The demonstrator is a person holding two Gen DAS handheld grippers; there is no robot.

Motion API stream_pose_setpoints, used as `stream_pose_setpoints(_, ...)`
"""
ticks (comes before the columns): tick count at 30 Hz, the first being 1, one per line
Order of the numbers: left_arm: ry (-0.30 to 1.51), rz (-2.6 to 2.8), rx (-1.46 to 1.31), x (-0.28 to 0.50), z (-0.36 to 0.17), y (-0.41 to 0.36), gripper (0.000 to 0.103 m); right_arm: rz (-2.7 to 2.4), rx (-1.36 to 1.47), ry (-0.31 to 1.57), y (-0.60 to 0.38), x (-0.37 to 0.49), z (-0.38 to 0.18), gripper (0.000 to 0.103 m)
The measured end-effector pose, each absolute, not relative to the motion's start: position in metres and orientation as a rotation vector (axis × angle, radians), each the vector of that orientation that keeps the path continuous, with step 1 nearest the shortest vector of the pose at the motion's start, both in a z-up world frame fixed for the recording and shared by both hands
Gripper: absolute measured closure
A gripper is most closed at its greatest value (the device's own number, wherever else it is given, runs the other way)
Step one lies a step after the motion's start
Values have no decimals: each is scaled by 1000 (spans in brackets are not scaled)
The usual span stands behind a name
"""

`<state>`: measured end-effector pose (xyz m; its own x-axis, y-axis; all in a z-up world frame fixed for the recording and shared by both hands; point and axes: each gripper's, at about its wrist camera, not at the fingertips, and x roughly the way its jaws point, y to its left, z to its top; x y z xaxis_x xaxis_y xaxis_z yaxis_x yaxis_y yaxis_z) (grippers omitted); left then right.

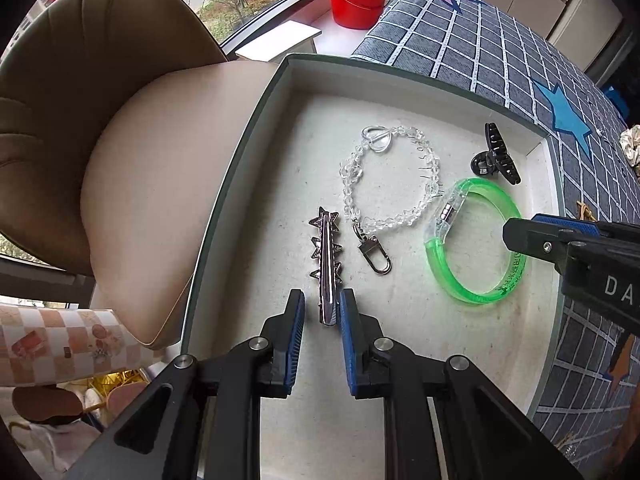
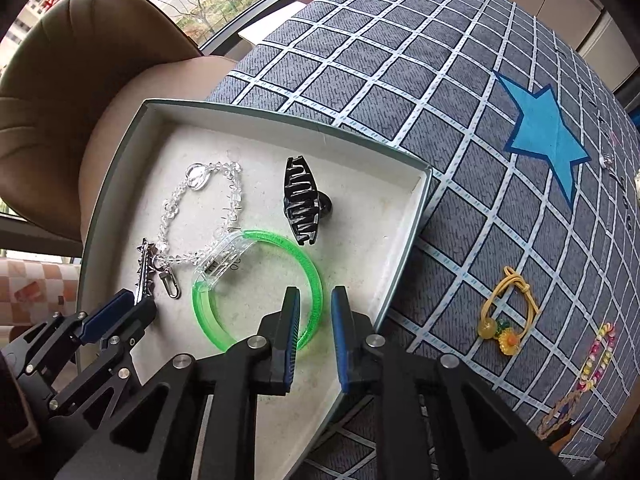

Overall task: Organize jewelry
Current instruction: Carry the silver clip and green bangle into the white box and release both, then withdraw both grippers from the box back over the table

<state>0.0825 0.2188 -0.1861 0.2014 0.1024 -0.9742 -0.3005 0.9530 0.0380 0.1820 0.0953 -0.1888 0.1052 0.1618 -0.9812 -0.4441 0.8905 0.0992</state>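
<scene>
Below the left gripper [image 1: 321,312], inside the shallow box [image 1: 240,168], lies the silver star hair clip [image 1: 326,268]. The near end of this clip is between the two blue pads, which stand apart by a small gap; the right pad seems to touch the metal, the left one does not, so I judge that it is not clamped. Just beyond the tips and a little to the right rests the clear bead chain [image 1: 390,184] with its metal clasp, and further right the green bangle [image 1: 476,240] and the black claw clip [image 1: 496,156].

The right gripper [image 2: 315,312] hangs over the near part of the bangle. Its pads are also a little apart, with the green rim passing under the left pad, and nothing is squeezed between them.

Four pieces are in the box already. To the right of the right gripper, on the checked cloth [image 2: 400,80] of the worktop, a yellow hair tie with flower [image 2: 506,312] and a colourful bead bracelet [image 2: 598,356] wait outside the box. So I think the placing step is finished here. The next move calls for lifting straight up without dragging the bangle, then going right to the yellow tie, which is soft and thin and needs a low, narrow pinch.
</scene>
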Motion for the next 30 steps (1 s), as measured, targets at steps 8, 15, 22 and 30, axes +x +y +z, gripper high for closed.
stream_pose_setpoints(8, 1328, 288, -185, 76, -174, 219, 35, 472, -175, 1340, 74, 165, -150, 49)
stream_pose_setpoints(15, 1247, 313, -164, 68, -142, 212, 0, 429, -105, 1338, 38, 145, -134, 46)
stream_pose_setpoints(22, 1283, 266, -139, 53, -128, 195, 0, 356, -42, 1365, -6, 120, -128, 22)
stream_pose_setpoints(30, 1327, 160, -30, 29, -128, 149, 0, 221, 94, 1412, -78, 85, -133, 18)
